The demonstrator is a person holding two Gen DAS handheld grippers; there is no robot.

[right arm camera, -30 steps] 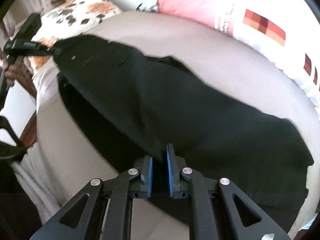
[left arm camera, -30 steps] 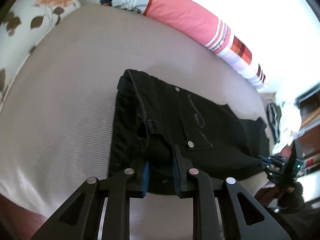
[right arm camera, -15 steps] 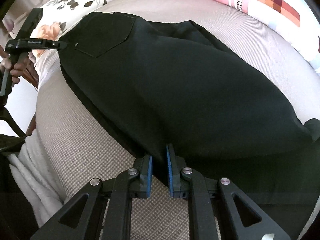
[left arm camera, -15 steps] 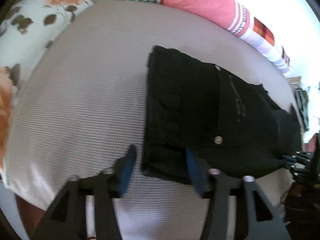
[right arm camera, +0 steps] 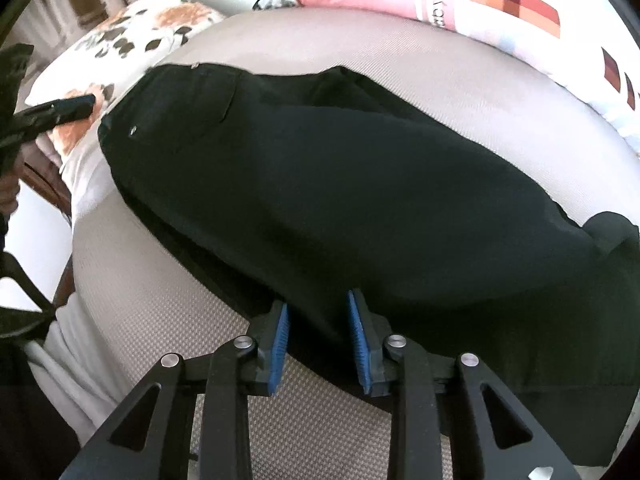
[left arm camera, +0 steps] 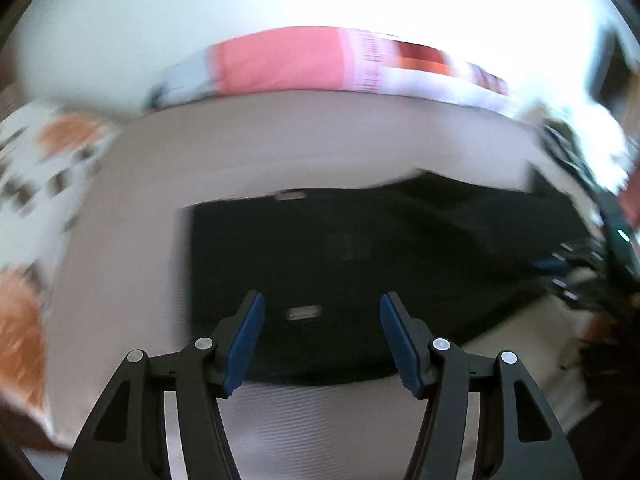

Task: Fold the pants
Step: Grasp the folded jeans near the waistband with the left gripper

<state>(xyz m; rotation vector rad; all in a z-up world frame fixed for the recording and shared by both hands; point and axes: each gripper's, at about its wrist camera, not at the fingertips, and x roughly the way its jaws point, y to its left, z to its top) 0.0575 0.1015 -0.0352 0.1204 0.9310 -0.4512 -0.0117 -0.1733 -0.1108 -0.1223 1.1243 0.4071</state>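
The right gripper [right arm camera: 316, 340] sits lowest and nearest the work: its jaws are opening, blue pads apart, and the near edge of the black pants [right arm camera: 340, 200] lies between them without being pressed from either side. From there the garment runs away up and to the left across the grey bed cover [right arm camera: 168, 320], its long axis slanting from the leg end at the right edge of the right wrist view to the waistband with its button at upper left. One leg appears already laid over the other, so the next fold probably runs along that length. The left gripper [left arm camera: 320, 336] hangs above the waist end, fingers spread with nothing between them, the cloth lying below and beyond the tips; this view is smeared by motion. Bare cover surrounds the pants on the near and far sides, leaving room to fold. Farther off lie a floral pillow [right arm camera: 132, 36] and a pink striped bolster [left arm camera: 288, 60] against the wall.
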